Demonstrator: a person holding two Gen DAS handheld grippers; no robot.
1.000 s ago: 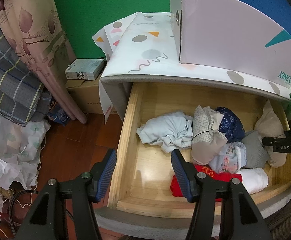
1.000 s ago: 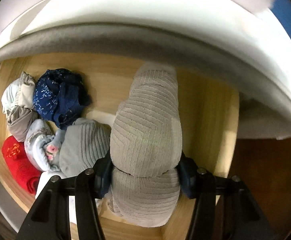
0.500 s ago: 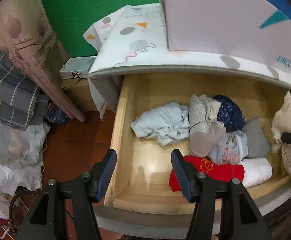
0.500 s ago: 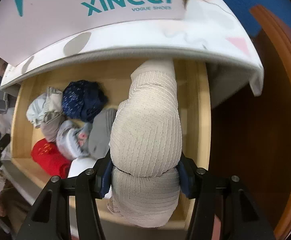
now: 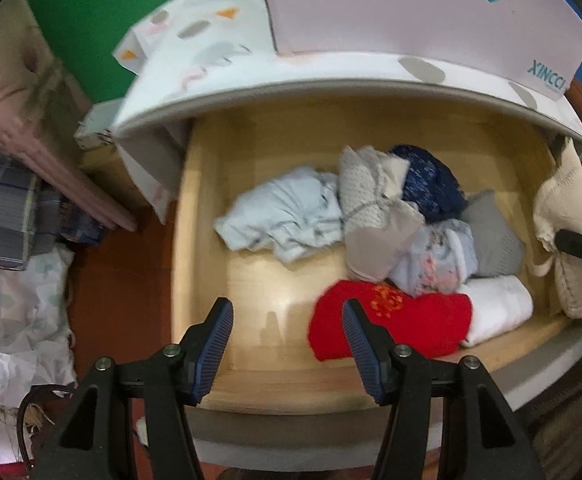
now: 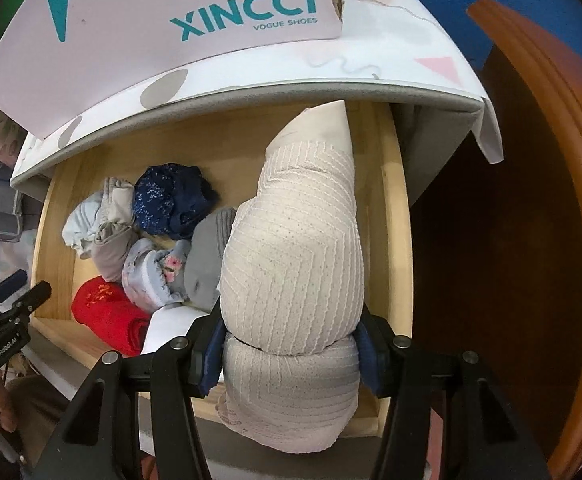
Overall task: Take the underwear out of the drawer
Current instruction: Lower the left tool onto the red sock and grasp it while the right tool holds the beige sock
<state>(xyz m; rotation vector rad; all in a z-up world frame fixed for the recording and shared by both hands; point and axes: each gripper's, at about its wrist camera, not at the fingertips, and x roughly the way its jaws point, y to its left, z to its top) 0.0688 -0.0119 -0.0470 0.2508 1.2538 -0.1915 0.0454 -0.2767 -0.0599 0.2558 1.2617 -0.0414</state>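
My right gripper (image 6: 291, 356) is shut on a rolled beige ribbed underwear (image 6: 295, 264) and holds it above the right end of the open wooden drawer (image 6: 397, 216). The same beige roll (image 5: 567, 224) shows at the right edge of the left wrist view, with the right gripper's fingers on it. My left gripper (image 5: 287, 340) is open and empty above the drawer's front left part (image 5: 195, 216). Inside lie a red piece (image 5: 391, 328), a white roll (image 5: 499, 308), a floral one (image 5: 435, 264), a grey one (image 5: 491, 236), a navy one (image 5: 427, 184) and a pale blue one (image 5: 287, 212).
A pink XINCCI shoe box (image 6: 171, 20) stands on the patterned cabinet top (image 5: 211, 60) above the drawer. Bedding and folded cloth (image 5: 7, 200) pile up at the left on the wooden floor. A brown wooden door or panel (image 6: 531, 200) is at the right.
My right gripper has lifted the beige underwear up and back out of the drawer. My left gripper has drifted slightly forward and stays open.
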